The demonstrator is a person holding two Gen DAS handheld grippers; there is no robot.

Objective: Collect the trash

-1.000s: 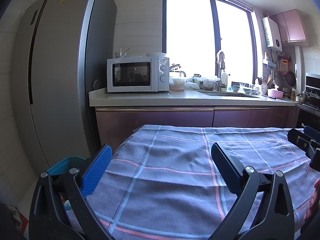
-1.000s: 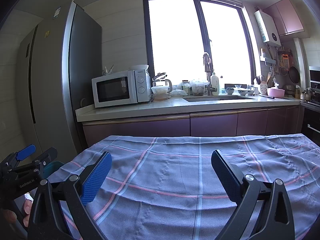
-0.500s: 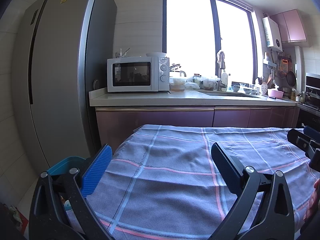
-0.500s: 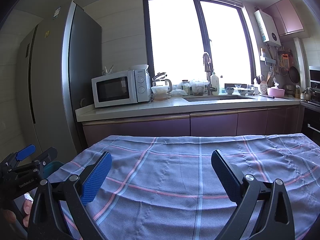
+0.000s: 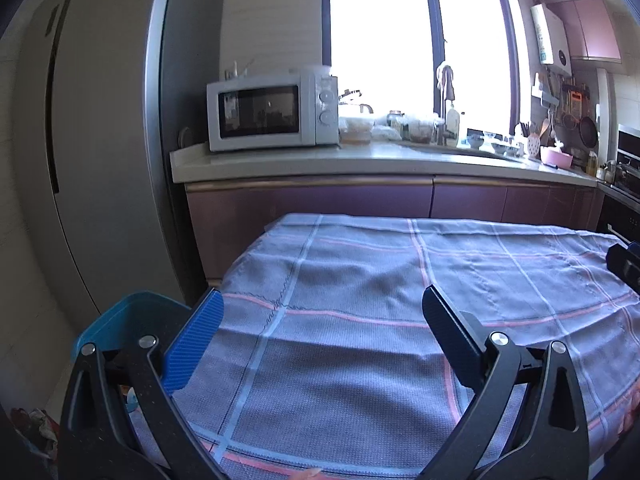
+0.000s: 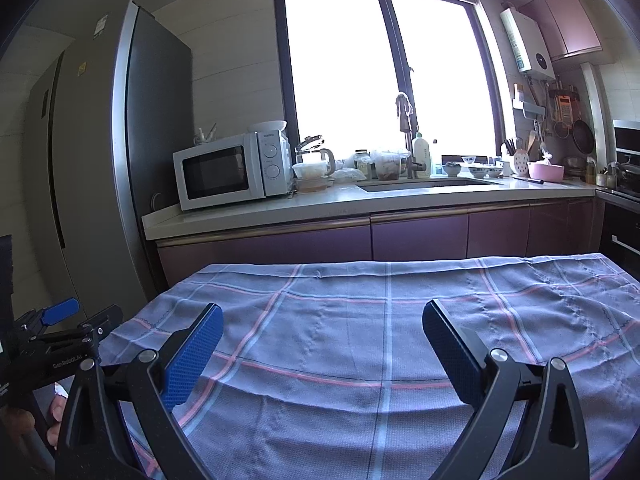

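Note:
My left gripper hovers open over the near left part of a table covered with a grey-blue plaid cloth, nothing between its blue pads. My right gripper is open too, above the cloth's near middle, and empty. Each view catches the other gripper at its edge: the right one and the left one, held by a hand. A blue bin stands on the floor by the table's left corner. No loose trash shows on the cloth. Something crumpled lies on the floor at lower left.
A tall grey fridge stands at the left. Behind the table runs a counter with a white microwave, jars, a sink and bowls under a bright window. An oven is at the right.
The left wrist view has tipped slightly downward, so the counter and table edge sit higher in frame. The right gripper has barely moved. Both stay open.

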